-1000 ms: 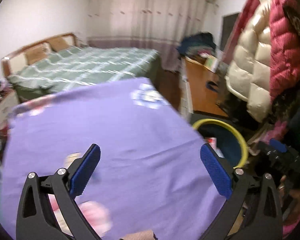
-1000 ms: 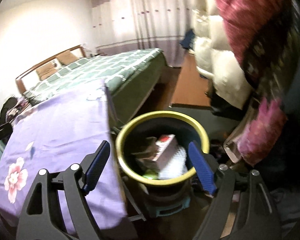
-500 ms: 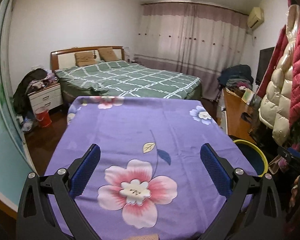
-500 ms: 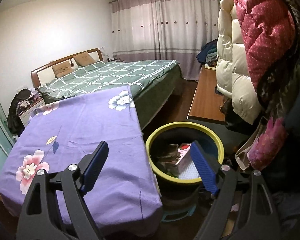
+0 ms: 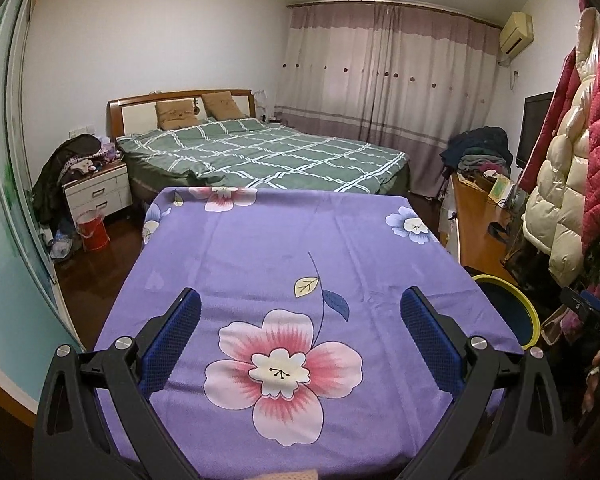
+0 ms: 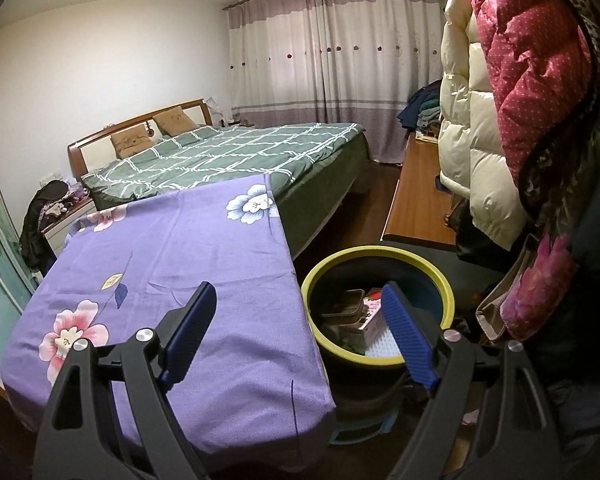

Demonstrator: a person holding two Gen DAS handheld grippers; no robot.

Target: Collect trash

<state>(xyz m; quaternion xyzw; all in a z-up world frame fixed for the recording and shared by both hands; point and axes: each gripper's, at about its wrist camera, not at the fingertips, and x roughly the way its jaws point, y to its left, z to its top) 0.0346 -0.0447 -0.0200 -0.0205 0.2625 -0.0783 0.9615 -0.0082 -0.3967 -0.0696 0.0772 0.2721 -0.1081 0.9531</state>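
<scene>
Table: covered in a purple flowered cloth (image 5: pixel 284 264), big pink bloom (image 5: pixel 282 372) printed near the front edge, nothing lying on it that I can see from either wrist view.
Room: bedroom — green checked bed (image 5: pixel 260 156) right behind the table, nightstand (image 5: pixel 98 192) piled with clothes at the left, red bucket (image 5: pixel 93 230) on the floor beside it, curtains (image 5: pixel 384 68) across the back wall, puffy coats (image 6: pixel 512 92) hanging on the right.
Edges: the cloth drapes over the table's right side and front corner; the bin sits just beside that right edge, lower than the tabletop.
Open room: a strip of dark wood floor between bed, table and the low wooden bench (image 6: pixel 420 200) on the right.
Trash bin: yellow-rimmed bin (image 6: pixel 380 252), dark inside, standing on a small teal stool (image 6: pixel 360 432).
Trash: already in the bin — a dark tray (image 6: pixel 346 304), a red-and-white box (image 6: pixel 374 312) and something white and dotted under it.
Left gripper (image 5: pixel 300 340): spread wide over the front part of the cloth, blue pads (image 5: pixel 172 340) holding nothing, not touching the table as far as I can tell.
Right gripper (image 6: pixel 300 336): also wide apart and empty — one finger lines up over the cloth, the other over the bin's mouth.
</scene>
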